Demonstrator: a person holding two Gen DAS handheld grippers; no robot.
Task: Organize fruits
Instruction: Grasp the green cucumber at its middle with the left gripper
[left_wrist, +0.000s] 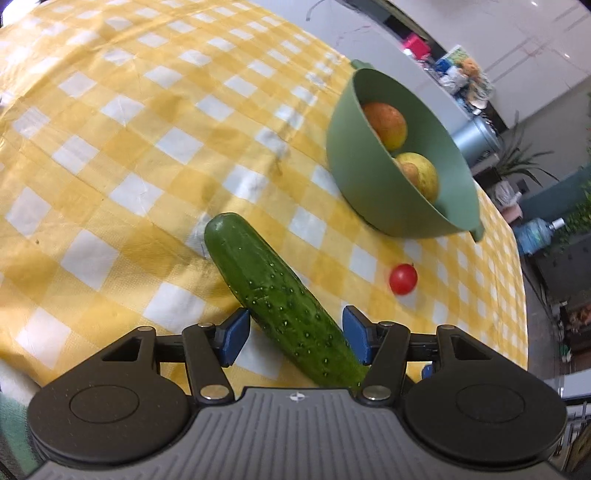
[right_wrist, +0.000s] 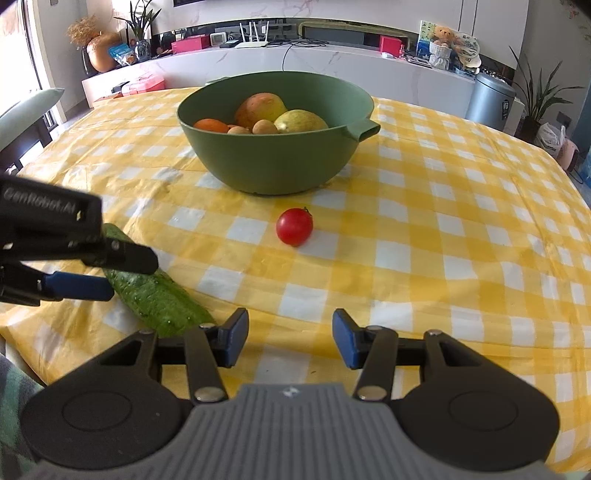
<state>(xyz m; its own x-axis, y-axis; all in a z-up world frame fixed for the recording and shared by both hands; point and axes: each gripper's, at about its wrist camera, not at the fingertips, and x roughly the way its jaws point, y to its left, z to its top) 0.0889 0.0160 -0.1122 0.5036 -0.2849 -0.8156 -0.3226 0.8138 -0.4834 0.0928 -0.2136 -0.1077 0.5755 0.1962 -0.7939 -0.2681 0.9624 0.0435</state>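
A green cucumber (left_wrist: 280, 299) lies on the yellow checked tablecloth, running between the open blue pads of my left gripper (left_wrist: 295, 336); the pads stand on either side of it, with a gap on the left. It also shows in the right wrist view (right_wrist: 159, 299) with the left gripper (right_wrist: 110, 273) around it. A small red tomato (right_wrist: 294, 226) lies in front of the green bowl (right_wrist: 277, 162), which holds several fruits. The tomato (left_wrist: 403, 278) and the bowl (left_wrist: 369, 184) show in the left wrist view too. My right gripper (right_wrist: 290, 338) is open and empty above the cloth.
The table (right_wrist: 443, 240) has its right edge near a grey bin (right_wrist: 489, 99) and potted plants. A white counter (right_wrist: 295, 59) with clutter runs behind the table. A chair back (right_wrist: 26, 110) stands at the left.
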